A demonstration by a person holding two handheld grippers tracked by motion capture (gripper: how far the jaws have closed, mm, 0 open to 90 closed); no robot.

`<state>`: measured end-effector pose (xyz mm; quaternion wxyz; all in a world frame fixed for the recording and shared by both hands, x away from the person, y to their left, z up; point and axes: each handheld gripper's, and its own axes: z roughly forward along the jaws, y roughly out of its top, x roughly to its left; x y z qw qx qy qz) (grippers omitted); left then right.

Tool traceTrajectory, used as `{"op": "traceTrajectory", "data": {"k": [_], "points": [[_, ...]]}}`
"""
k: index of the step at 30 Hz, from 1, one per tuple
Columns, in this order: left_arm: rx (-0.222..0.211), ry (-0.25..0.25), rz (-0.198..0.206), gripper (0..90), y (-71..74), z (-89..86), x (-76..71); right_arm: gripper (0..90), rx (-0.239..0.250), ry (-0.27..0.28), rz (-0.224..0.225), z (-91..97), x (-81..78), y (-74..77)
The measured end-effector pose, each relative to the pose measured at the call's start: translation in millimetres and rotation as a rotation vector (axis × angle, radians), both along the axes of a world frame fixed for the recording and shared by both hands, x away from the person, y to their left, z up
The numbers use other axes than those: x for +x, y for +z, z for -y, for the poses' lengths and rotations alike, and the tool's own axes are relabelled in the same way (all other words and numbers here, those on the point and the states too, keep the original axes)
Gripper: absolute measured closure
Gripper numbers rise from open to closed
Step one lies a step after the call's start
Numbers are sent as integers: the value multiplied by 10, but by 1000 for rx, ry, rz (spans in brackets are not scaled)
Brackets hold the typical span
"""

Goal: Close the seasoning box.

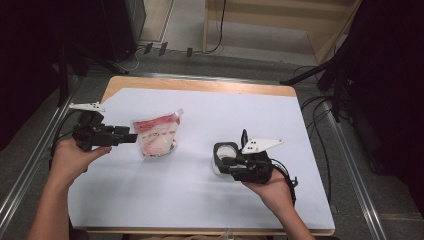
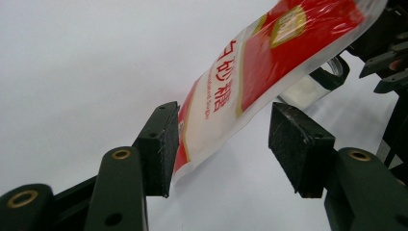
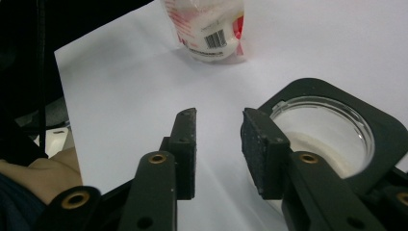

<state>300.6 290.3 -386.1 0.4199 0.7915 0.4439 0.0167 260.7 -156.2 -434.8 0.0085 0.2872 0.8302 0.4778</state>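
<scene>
A red and white pouch [image 1: 157, 135] of white powder stands tilted on the white sheet, left of centre. My left gripper [image 1: 131, 136] is at its left edge. In the left gripper view the pouch's [image 2: 269, 53] lower corner hangs between the jaws of my open left gripper [image 2: 221, 144], against one pad, with a gap to the other. A black-rimmed clear container [image 1: 226, 148] holding white powder sits right of centre. My right gripper [image 1: 220, 161] is at its near side. In the right gripper view, my right gripper [image 3: 219, 144] is open and empty, just left of the container [image 3: 308, 86].
The white sheet [image 1: 200, 200] covers most of a wooden table [image 1: 200, 85]. Beyond the right gripper's jaws the pouch [image 3: 209, 29] shows its barcode side. Past the pouch, the left gripper view shows the container [image 2: 312, 84]. Cables and stands surround the table on the floor.
</scene>
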Motion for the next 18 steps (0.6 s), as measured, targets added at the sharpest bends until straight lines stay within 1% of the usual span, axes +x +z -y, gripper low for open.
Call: {"op": "traceTrajectory", "data": {"k": [3,6,8,9,10,11,14,18], "points": [[18,4,2,445,-17,-20,2,747,6,-8,-17,46,6,14],[18,16,6,444,-24,-36,5,819,15,3,-21,83,6,39],[18,17,2,443,-30,-51,12,858,0,14,-17,107,-3,55],[23,19,4,441,-34,-58,15,864,-3,12,-14,115,-6,60],[13,12,2,438,-41,-67,20,877,-17,4,-13,133,-8,71],[15,15,-1,435,-41,-69,18,886,-21,0,-14,147,-5,78],[11,17,0,429,-51,-80,18,899,-13,-4,-24,195,3,104],[12,15,1,426,-47,-95,14,899,-4,-8,-22,256,12,130]]}}
